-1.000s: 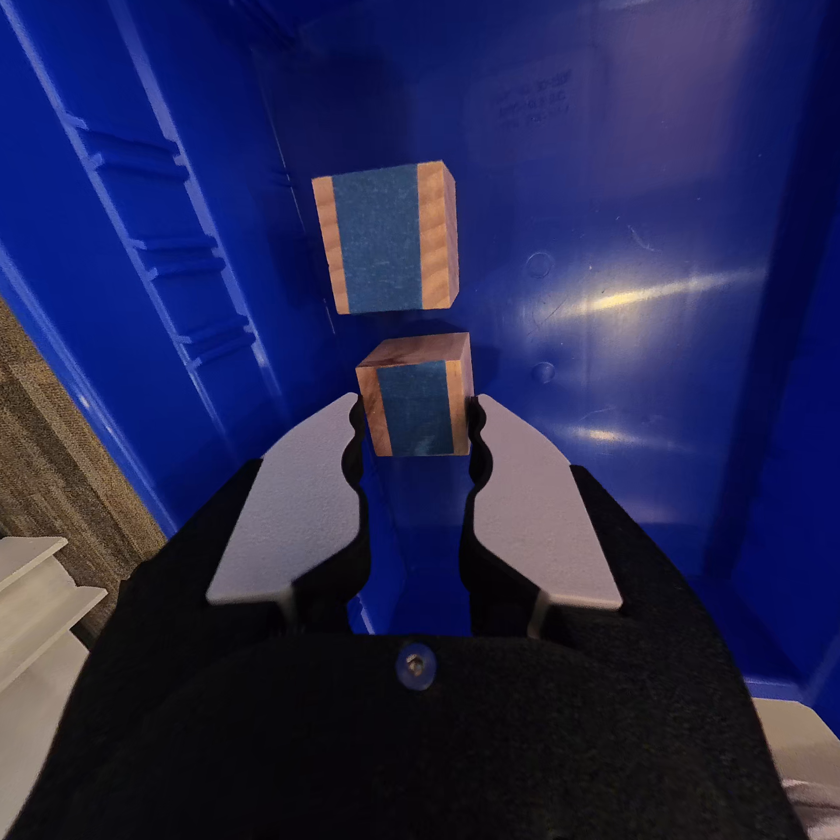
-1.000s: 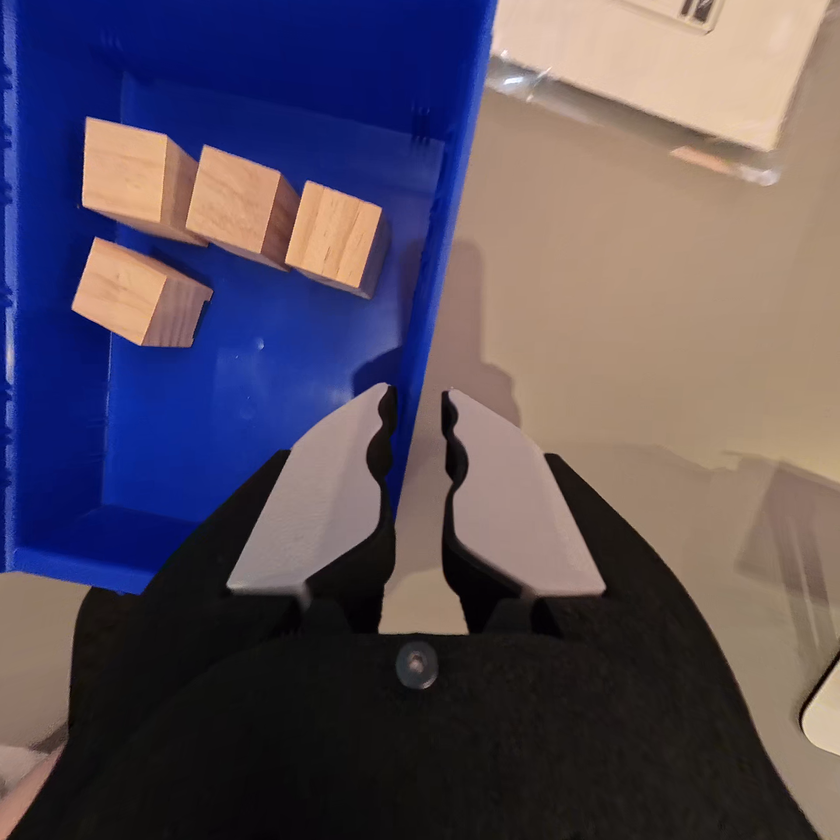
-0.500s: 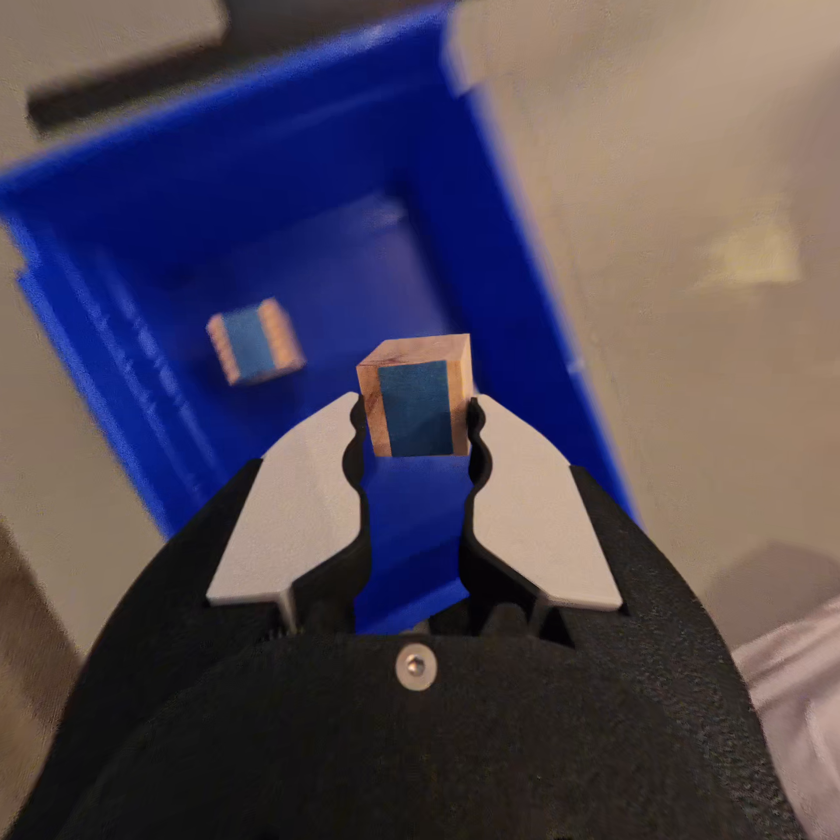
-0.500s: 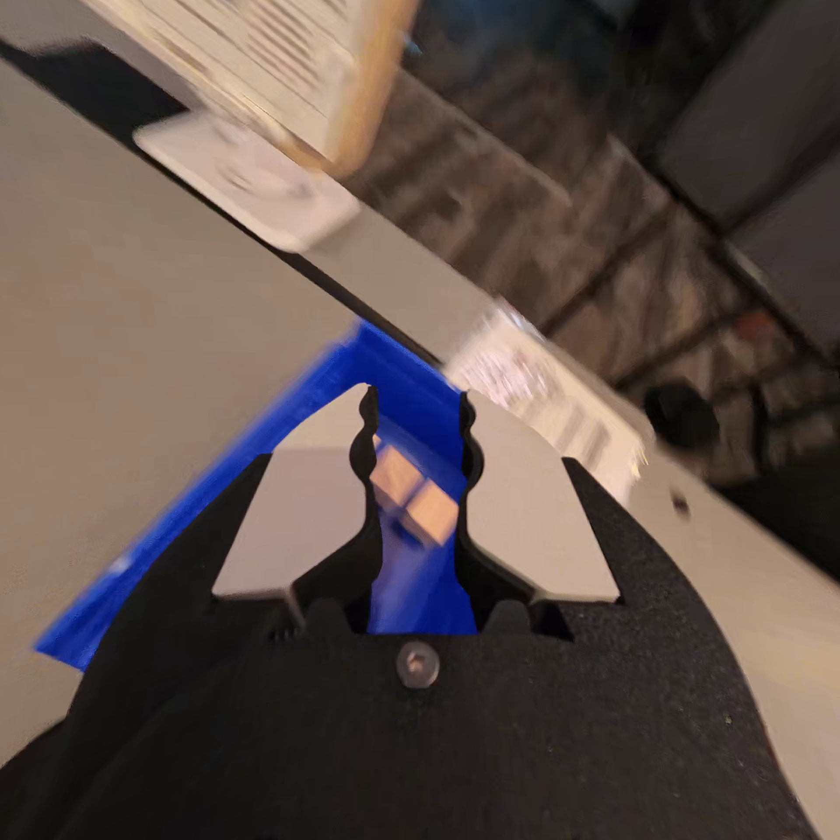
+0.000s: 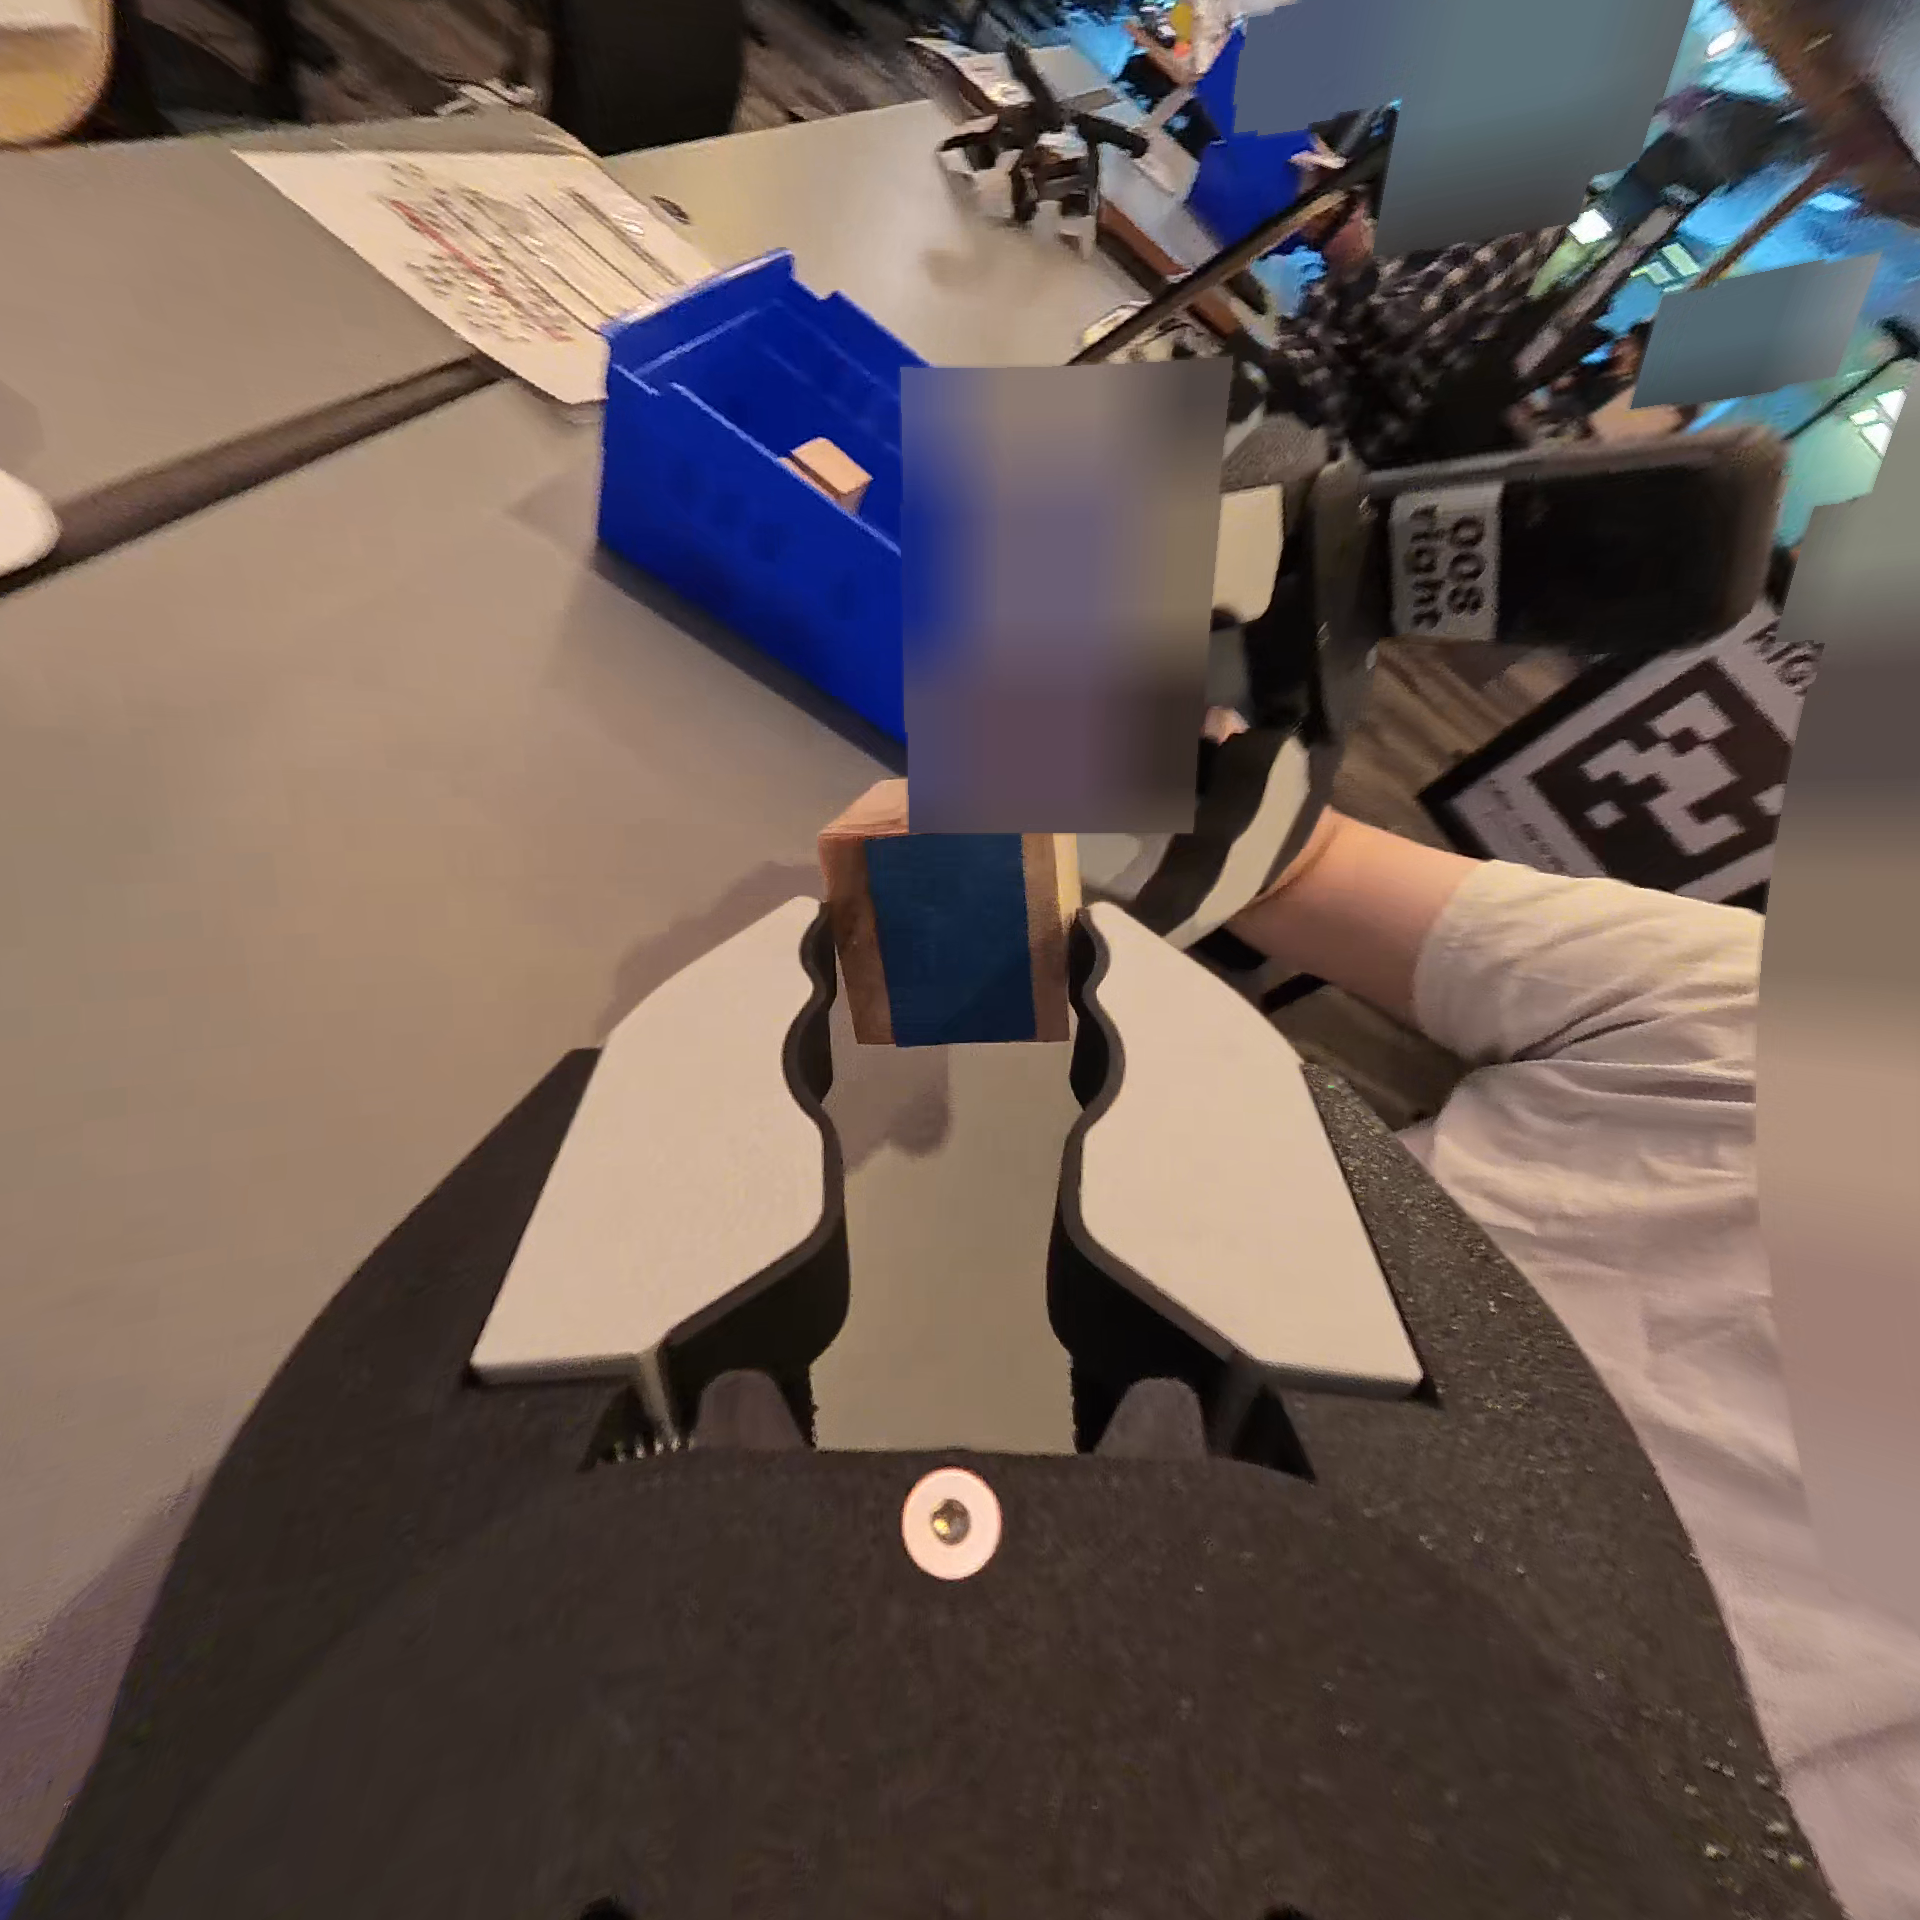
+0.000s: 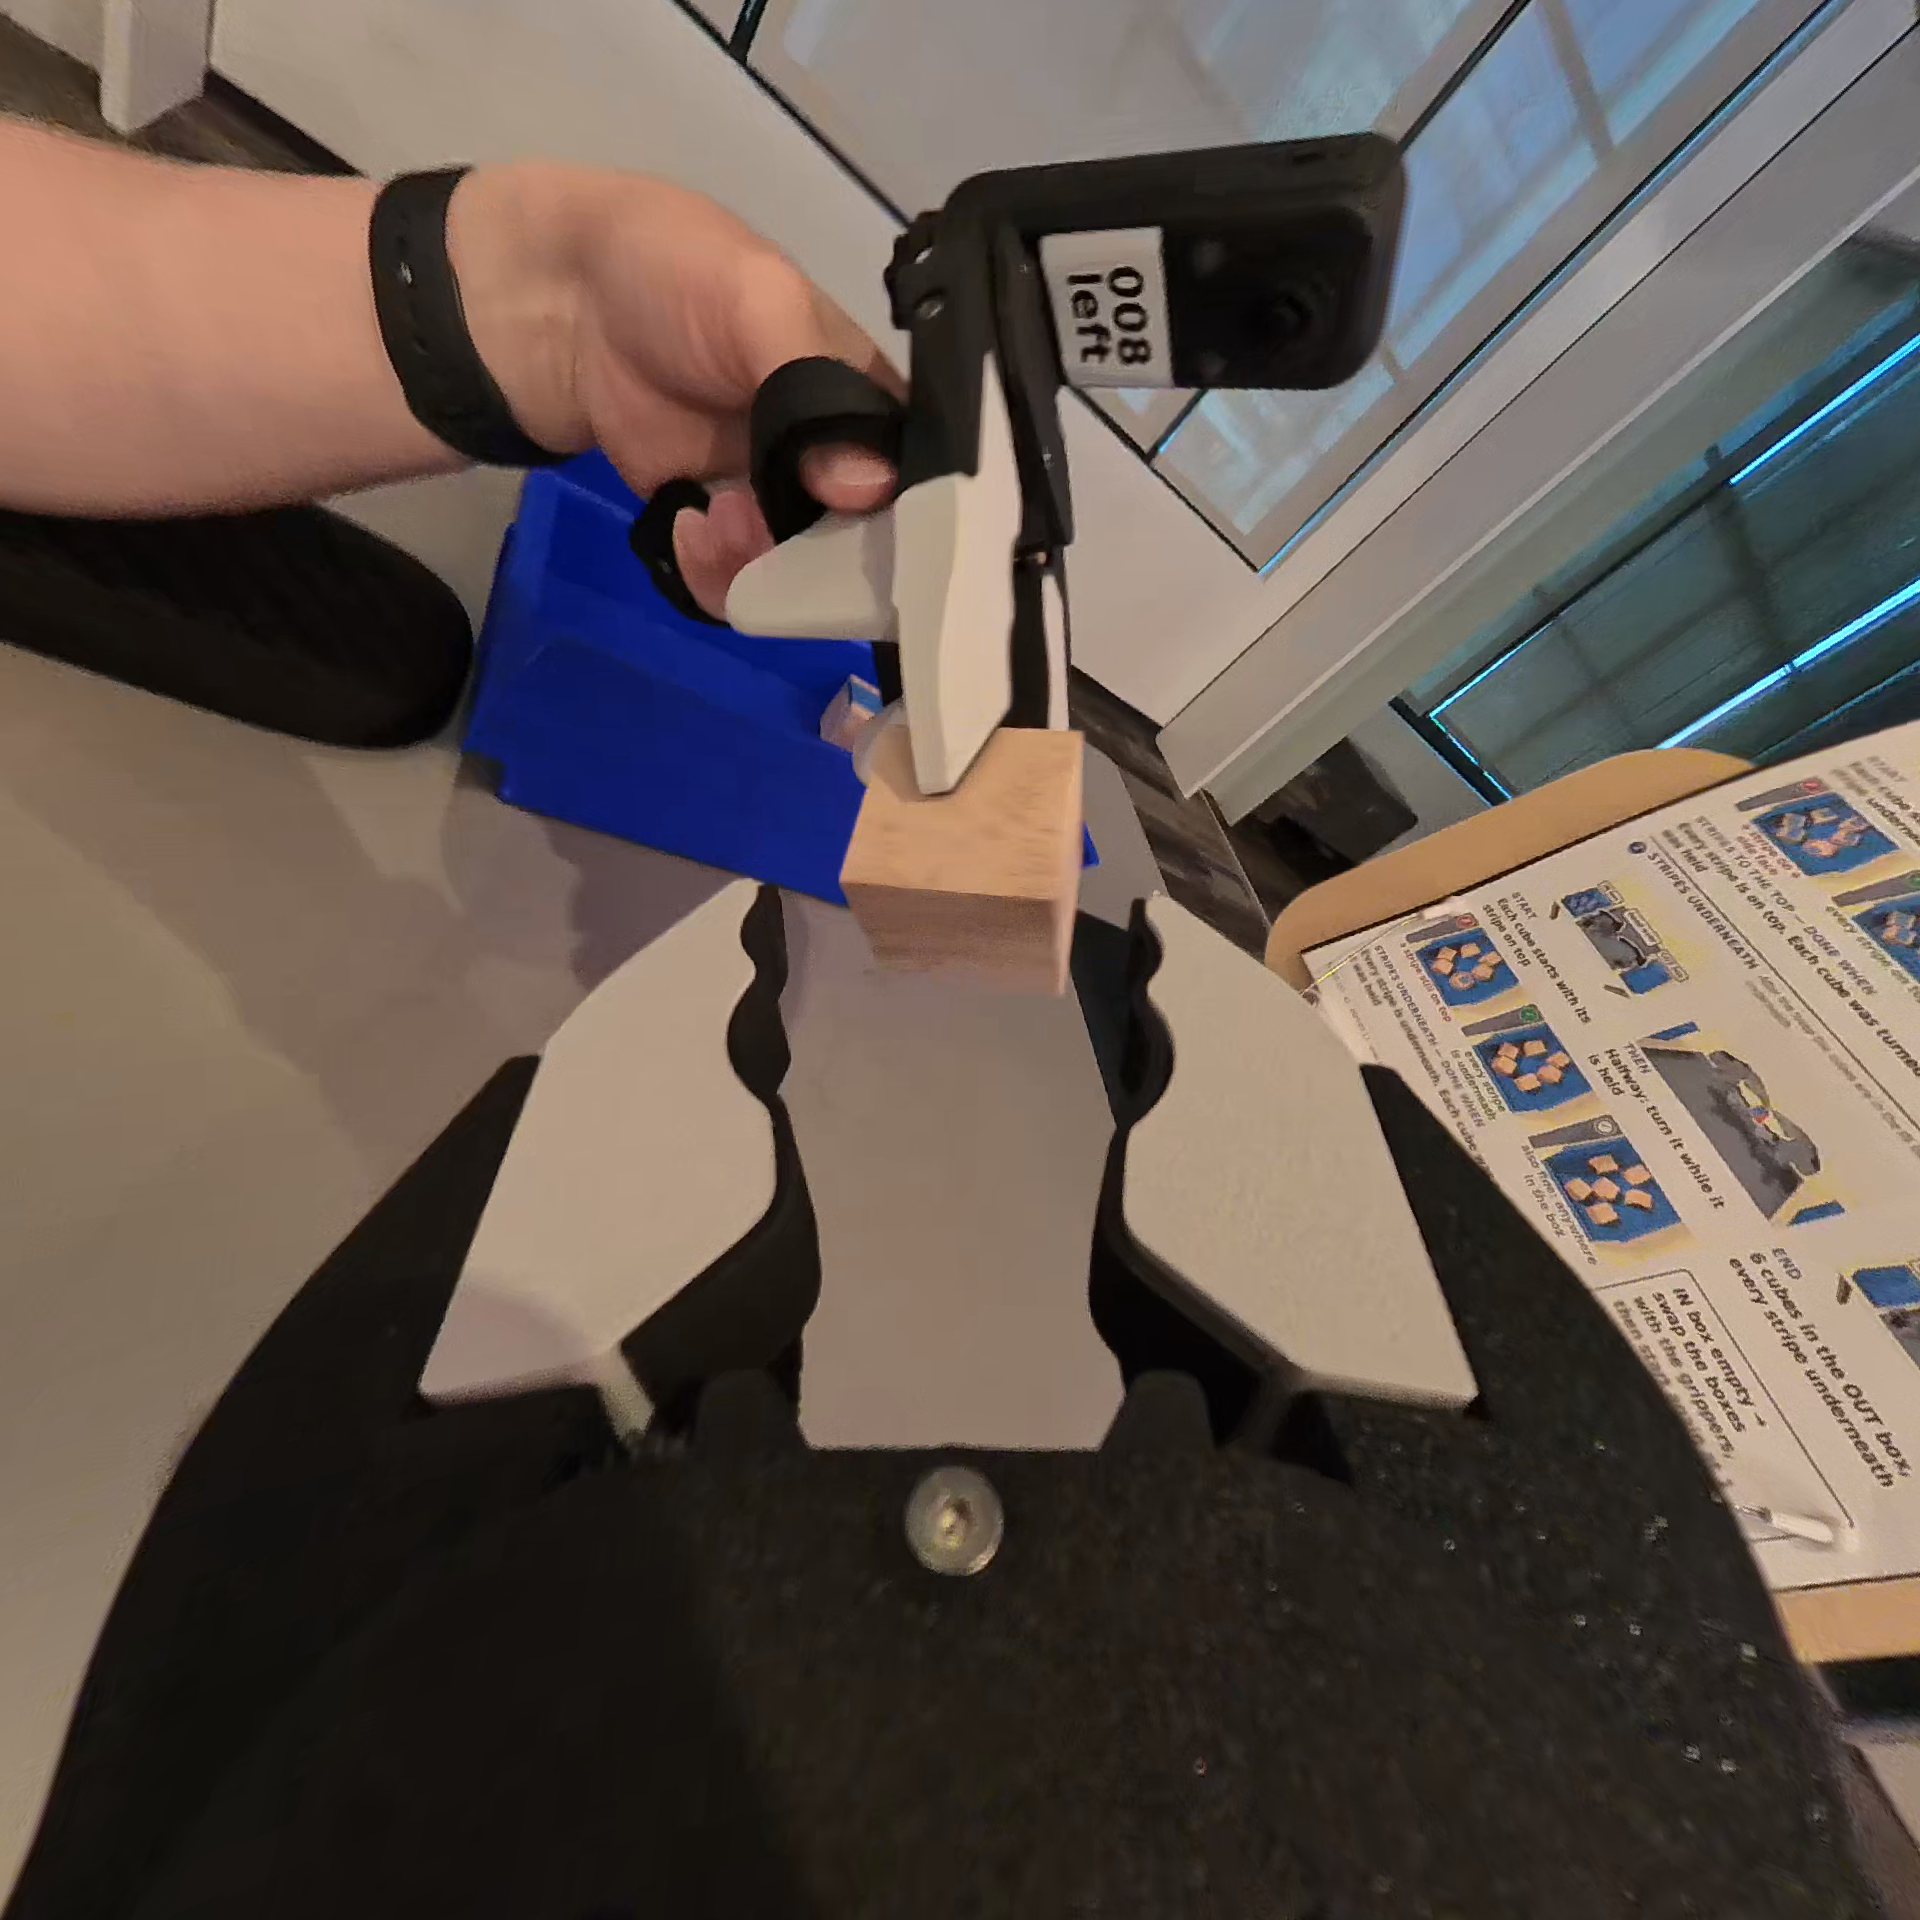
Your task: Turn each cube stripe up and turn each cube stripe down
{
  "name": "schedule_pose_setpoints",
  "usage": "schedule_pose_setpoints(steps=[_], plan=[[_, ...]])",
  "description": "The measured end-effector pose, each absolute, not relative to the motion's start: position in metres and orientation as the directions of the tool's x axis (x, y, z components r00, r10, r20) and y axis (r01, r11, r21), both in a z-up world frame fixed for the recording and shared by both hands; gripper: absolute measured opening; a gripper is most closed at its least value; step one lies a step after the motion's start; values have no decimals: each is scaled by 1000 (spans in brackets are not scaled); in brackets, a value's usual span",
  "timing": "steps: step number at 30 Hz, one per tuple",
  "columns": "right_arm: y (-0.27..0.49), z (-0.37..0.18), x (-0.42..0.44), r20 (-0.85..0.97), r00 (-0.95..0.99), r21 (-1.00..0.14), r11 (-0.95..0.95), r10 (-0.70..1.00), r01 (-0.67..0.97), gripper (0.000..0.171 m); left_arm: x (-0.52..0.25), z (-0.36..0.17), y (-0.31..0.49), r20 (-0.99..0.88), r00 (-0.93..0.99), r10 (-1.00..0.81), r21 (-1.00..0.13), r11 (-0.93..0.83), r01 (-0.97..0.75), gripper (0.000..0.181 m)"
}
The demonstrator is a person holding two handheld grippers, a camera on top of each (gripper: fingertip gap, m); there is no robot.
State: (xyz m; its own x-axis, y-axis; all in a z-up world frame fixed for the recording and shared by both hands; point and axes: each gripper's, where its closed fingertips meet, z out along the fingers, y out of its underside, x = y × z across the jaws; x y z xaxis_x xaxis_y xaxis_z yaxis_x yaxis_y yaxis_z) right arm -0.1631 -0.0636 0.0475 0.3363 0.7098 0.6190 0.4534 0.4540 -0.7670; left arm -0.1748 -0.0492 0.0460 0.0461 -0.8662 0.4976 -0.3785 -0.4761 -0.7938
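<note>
My left gripper (image 5: 951, 925) is shut on a wooden cube (image 5: 951, 961) and holds it in the air above the grey table, its blue stripe facing the camera. In the right wrist view the same cube (image 6: 966, 883) shows plain wood faces, pinched from above by the left gripper (image 6: 997, 753). My right gripper (image 6: 954, 925) is open and empty, and the cube sits between its fingertips without touching them. A blue bin (image 5: 727, 540) stands behind with another cube (image 5: 828, 476) inside. The right gripper's body (image 5: 1558, 551) shows beyond the cube, its fingers mostly hidden by a blurred patch.
A second blue bin (image 6: 644, 727) stands on the table behind the held cube. A printed instruction sheet (image 6: 1662, 1091) on a board lies at the right. A hand (image 6: 623, 312) with a black wristband holds the left gripper. A paper sheet (image 5: 499, 239) lies behind the bin.
My left gripper has lifted the striped cube out of the blue bin and carried it over the table. My right gripper has swung away from its bin to face the cube and opened wider.
</note>
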Motion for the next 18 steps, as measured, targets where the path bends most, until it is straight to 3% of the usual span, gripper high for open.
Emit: schedule_pose_setpoints(steps=[2,5,18], plan=[[-57,39,-163,673,334,-716,467,661,520,56,-168,46,-54,536,10,-844,-783,-502,-368,43],[-59,42,-165,699,353,-704,512,622,493,45,-162,42,-53,529,18,-848,-787,-499,-363,43],[-59,51,-158,732,362,-674,539,577,504,46,-156,54,-61,602,-78,-795,-774,-557,-301,43]])
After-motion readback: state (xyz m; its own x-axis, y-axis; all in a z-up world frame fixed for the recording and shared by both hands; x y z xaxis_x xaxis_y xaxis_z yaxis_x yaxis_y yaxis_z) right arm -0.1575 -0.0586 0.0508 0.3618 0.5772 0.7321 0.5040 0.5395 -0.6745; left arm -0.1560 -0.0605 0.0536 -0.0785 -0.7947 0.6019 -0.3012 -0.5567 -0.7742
